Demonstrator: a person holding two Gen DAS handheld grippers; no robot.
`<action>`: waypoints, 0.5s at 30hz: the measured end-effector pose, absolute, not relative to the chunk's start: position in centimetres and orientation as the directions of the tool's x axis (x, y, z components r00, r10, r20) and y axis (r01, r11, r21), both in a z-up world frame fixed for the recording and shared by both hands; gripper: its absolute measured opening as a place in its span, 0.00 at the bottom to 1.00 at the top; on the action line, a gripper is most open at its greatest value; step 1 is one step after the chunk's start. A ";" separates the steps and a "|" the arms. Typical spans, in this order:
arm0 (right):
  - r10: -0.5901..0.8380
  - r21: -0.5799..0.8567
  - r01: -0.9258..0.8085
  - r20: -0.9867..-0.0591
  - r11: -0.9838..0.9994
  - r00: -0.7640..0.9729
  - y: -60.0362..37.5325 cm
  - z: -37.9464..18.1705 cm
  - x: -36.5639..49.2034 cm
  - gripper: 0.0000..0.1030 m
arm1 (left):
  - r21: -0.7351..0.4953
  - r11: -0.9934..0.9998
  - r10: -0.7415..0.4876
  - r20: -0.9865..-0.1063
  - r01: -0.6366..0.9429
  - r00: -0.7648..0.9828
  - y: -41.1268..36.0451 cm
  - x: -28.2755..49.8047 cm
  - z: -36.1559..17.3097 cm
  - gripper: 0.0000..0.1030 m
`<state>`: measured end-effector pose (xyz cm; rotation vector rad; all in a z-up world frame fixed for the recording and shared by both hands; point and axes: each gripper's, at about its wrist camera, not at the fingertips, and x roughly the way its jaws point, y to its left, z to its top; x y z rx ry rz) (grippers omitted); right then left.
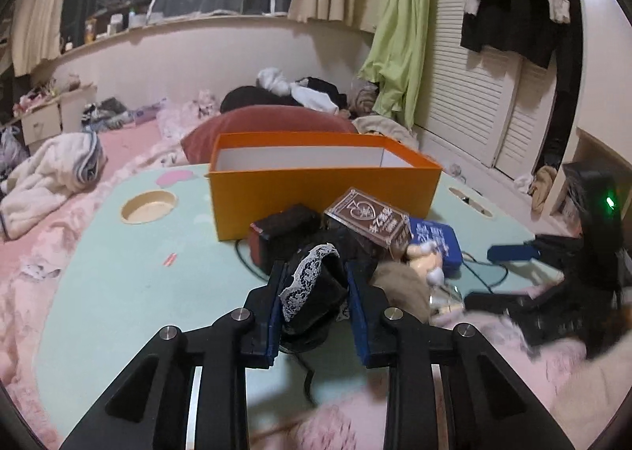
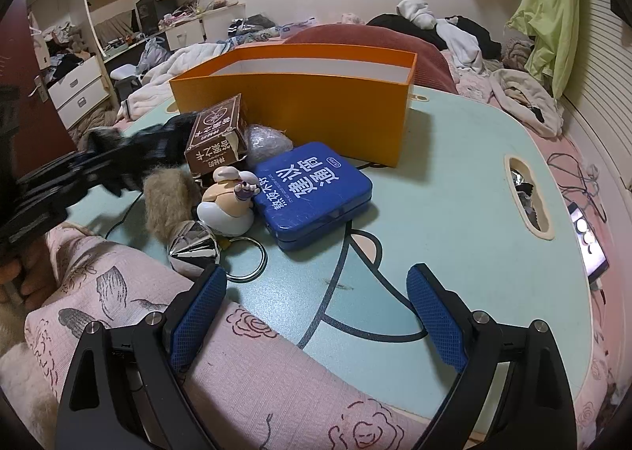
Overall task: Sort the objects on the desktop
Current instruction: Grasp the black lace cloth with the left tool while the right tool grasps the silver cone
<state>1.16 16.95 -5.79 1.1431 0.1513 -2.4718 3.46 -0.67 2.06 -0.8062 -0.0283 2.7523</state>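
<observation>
My left gripper (image 1: 316, 276) is shut on a black cloth piece with white lace trim (image 1: 312, 284), held just above the pale green table (image 1: 130, 276). Ahead stands an open orange box (image 1: 324, 181), seen also in the right wrist view (image 2: 300, 102). In front of the box lie a brown card box (image 1: 371, 223) (image 2: 215, 134), a blue tin (image 2: 312, 193) (image 1: 436, 240), a small figurine (image 2: 229, 201), a fur pom-pom (image 2: 168, 205) and a dark red-edged case (image 1: 280, 236). My right gripper (image 2: 316, 292) is open and empty near the table's front edge; it shows at the right of the left wrist view (image 1: 513, 252).
A silver bell and key ring (image 2: 221, 252) lie by the figurine. A black cable (image 1: 482, 276) runs over the table. The table has a round cup recess (image 1: 148, 207) and a slot (image 2: 527, 193). A phone (image 2: 588, 240) lies at the right. A pink patterned sleeve (image 2: 158, 331) crosses the front.
</observation>
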 end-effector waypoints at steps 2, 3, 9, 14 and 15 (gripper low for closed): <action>-0.323 0.077 0.408 -0.748 -0.910 -0.580 16.9 -5.6 1.5 0.90 | -0.061 -0.965 0.245 -0.557 -0.254 -0.794 -0.7 3.7 1.5 0.30; -0.325 0.079 0.408 -0.747 -0.910 -0.580 17.0 -5.6 1.6 0.90 | -0.052 -0.967 0.233 -0.573 -0.249 -0.785 -0.7 3.6 1.0 0.44; -0.401 0.166 0.413 -0.702 -0.896 -0.589 18.1 -5.0 2.3 0.79 | -0.067 -0.968 0.234 -0.602 -0.243 -0.763 -0.7 2.8 -0.1 0.67; -0.549 0.265 0.506 -0.610 -0.821 -0.571 18.0 -3.5 3.3 0.65 | -0.052 -0.970 0.222 -0.586 -0.238 -0.779 -0.4 2.8 0.2 0.69; -0.573 0.275 0.531 -0.606 -0.801 -0.551 17.5 -3.3 3.4 0.65 | -0.053 -0.971 0.220 -0.586 -0.235 -0.779 -0.4 2.7 0.2 0.69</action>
